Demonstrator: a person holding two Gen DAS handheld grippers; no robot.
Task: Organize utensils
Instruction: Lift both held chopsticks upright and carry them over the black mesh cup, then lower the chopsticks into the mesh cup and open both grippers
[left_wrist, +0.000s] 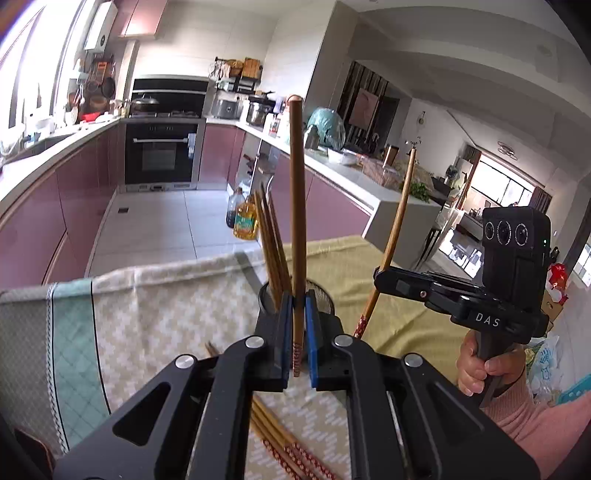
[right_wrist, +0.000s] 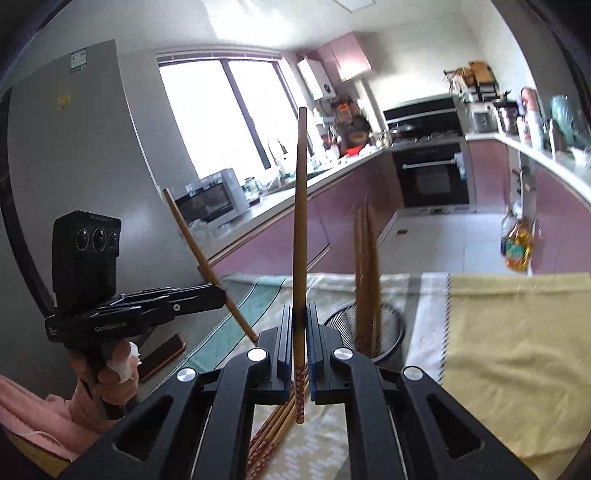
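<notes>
While both grippers sit above the table, each is clamped on a single chopstick. Left gripper (left_wrist: 297, 325): blue pads closed tight on the left chopstick (left_wrist: 296, 206), which stands nearly upright, patterned red end poking out just below the pads. Right gripper (right_wrist: 300, 332): same, jaws pinched on the right chopstick (right_wrist: 300, 229), upright, red patterned end below the pads.

Mesh holder (right_wrist: 391, 321) is just beyond the fingers, with several chopsticks standing in it (right_wrist: 365, 266). More loose chopsticks (left_wrist: 280, 439) lie flat on the near part of the patterned cloth (left_wrist: 155, 317), under the grippers. Yellow cloth (right_wrist: 517, 339) covers the right side of the table.

Room: kitchen, pink cabinets, oven (left_wrist: 160, 153) at far end, oil bottle (left_wrist: 245, 221) on the floor.
</notes>
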